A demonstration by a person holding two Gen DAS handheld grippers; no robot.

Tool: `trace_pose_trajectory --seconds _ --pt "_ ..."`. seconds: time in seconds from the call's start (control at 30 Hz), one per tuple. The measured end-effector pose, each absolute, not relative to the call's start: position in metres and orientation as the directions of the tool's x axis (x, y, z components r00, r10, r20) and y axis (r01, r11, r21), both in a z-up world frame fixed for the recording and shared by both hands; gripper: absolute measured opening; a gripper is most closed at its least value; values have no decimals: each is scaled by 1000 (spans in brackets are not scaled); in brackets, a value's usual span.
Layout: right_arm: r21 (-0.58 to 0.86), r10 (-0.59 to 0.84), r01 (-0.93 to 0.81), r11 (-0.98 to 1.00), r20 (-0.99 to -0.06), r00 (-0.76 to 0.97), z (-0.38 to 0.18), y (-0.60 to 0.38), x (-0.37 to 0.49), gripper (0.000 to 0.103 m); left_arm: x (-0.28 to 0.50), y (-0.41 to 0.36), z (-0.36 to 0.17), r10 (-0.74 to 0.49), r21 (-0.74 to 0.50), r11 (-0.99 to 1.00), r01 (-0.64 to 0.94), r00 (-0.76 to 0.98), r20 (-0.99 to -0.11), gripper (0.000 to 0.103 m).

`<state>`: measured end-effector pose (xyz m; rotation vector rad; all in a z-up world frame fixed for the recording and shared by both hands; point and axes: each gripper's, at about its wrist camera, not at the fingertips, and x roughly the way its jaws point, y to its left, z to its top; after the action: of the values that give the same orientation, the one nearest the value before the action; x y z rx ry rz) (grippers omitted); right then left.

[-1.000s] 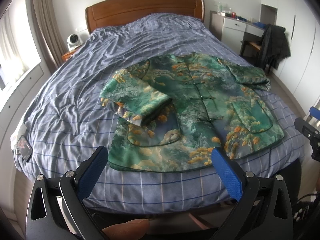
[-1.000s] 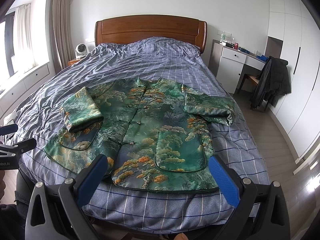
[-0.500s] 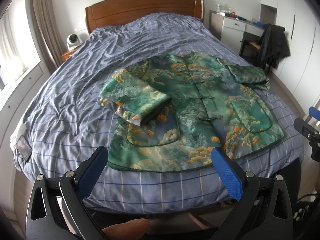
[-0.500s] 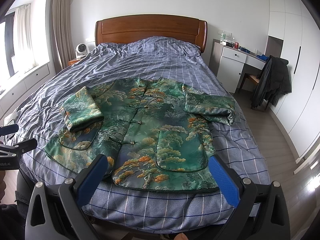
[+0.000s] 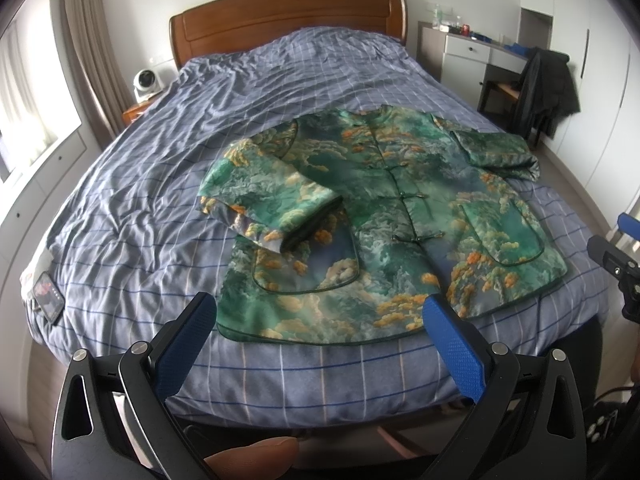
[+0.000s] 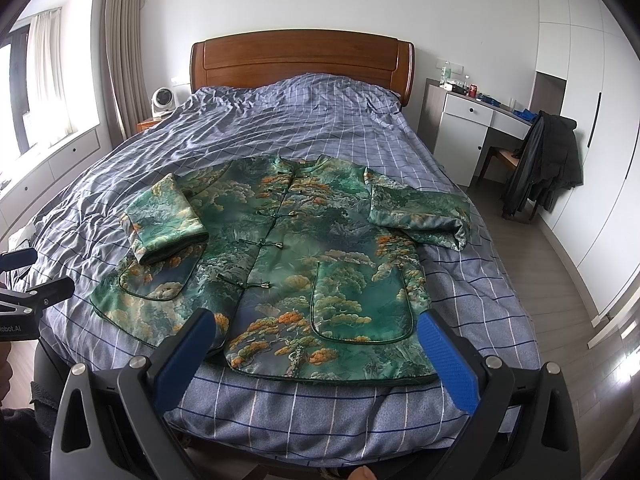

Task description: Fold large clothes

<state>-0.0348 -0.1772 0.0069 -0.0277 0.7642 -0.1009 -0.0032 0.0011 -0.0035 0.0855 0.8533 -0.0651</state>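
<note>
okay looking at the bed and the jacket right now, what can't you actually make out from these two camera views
- Small items on the desk: too small in both views to identify.
- Screen of the phone at the bed's edge: left view only, too distorted to read.
- Jacket hem corners: the right gripper fingers cover them in its view.
- Under the folded sleeve: hidden in both views.

The jacket point(image 6: 304, 264) before me is a glossy, satin-like cloth with a soft sheen, its printed face smooth and edged in dark piping; the checked duvet cover point(image 6: 280, 120) under it is matt woven cloth, much creased. My left gripper point(image 5: 320, 320) and right gripper point(image 6: 316, 332) have matt black plastic frames with bare metal screw heads, and their blue pads point(image 6: 448, 360) are dimpled and rough; the headboard point(image 6: 300, 60) is polished, glossy wood.
</note>
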Motion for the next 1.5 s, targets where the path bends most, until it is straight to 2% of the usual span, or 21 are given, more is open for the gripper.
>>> trace_pose_trajectory --seconds 1.5 --pt "-59 -98 79 995 -690 717 8 -180 -35 103 -5 0 -4 -21 52 994 91 658 -752 103"
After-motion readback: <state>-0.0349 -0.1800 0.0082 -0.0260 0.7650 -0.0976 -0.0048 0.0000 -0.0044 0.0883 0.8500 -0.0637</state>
